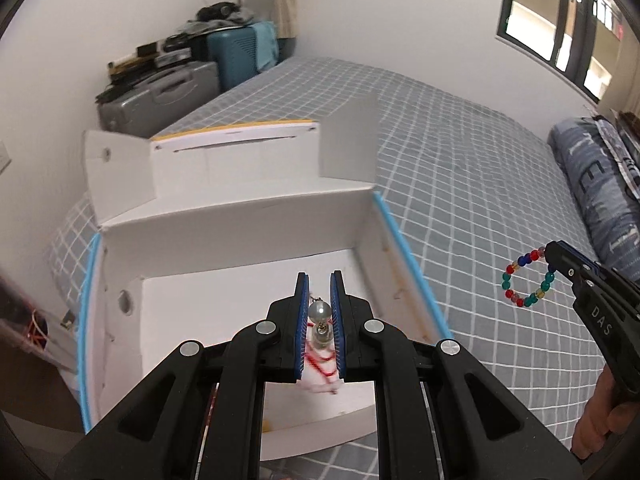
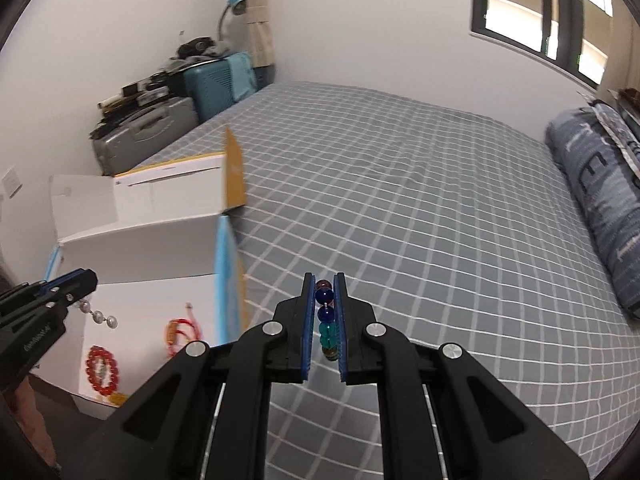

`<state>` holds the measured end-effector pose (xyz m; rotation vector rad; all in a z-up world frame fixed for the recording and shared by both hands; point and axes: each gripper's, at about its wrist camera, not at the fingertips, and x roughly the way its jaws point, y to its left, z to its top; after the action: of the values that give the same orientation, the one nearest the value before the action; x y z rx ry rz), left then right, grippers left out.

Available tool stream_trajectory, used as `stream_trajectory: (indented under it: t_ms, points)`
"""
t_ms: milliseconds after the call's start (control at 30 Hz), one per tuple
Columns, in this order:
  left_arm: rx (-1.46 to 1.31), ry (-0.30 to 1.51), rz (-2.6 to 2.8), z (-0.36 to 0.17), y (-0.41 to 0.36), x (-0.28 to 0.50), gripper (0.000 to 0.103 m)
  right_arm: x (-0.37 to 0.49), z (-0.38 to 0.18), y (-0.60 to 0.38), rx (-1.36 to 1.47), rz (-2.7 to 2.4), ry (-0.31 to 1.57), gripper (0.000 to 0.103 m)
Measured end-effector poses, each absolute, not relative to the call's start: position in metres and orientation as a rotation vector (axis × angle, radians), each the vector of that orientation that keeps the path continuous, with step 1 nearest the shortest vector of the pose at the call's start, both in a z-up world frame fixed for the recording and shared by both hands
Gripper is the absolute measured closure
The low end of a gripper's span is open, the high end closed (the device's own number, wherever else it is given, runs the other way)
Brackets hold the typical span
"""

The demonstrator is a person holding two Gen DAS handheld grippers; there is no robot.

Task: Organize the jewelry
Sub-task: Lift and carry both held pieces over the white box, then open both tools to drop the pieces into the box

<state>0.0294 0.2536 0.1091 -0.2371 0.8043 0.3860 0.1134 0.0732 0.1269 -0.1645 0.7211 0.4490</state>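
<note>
**Both grippers carry jewelry by the open white box**

The pearl strand point(image 1: 320, 320) sits pinched between the blue pads of the left gripper point(image 1: 320, 280), its round pale beads showing in the narrow gap; in the right wrist view the same strand point(image 2: 98, 314) dangles from that gripper's tip point(image 2: 80, 280), hanging over the inside of the white box point(image 1: 248, 248). The pads stand nearly pressed together on it.

The multicoloured bead bracelet point(image 2: 326, 316) — blue, teal, amber and dark red beads in a line — is clamped between the pads of the right gripper point(image 2: 325, 278), whose jaws are squeezed tight on it. From the left wrist view the bracelet point(image 1: 528, 280) hangs as a loop at about 3 o'clock, off the tip of the right gripper point(image 1: 554, 254), above the bed point(image 1: 460, 184) and outside the box.

On the box floor lie a red bead bracelet point(image 2: 102, 368) at roughly 8 o'clock in the right wrist view and a red cord bracelet point(image 2: 182, 330) just beside it, toward 9 o'clock. Below the left gripper's pads some red cord point(image 1: 320, 364) shows on the white floor.

The box rests on the grey checked bed with its flaps open and a light-blue edge along its side. Beyond it, at 11 o'clock, stand a grey suitcase point(image 1: 156, 96) and a teal suitcase point(image 1: 236, 56) against the wall — a window point(image 1: 560, 16) lies at 1 o'clock, and a folded blue quilt point(image 1: 592, 184) at 3 o'clock.
</note>
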Motion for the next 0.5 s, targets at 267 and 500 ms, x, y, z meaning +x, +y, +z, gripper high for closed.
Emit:
stream_trajectory:
  t_ms: [267,500]
  points:
    - [-0.263,0.807,0.45,0.101,0.29,0.004,0.093,0.089,0.128,0.13,-0.18,0.556,0.704,0.095]
    - [-0.276,0.836,0.511,0.088,0.318,-0.013,0.092,0.08,0.11,0.177,-0.213,0.627,0.731,0.095]
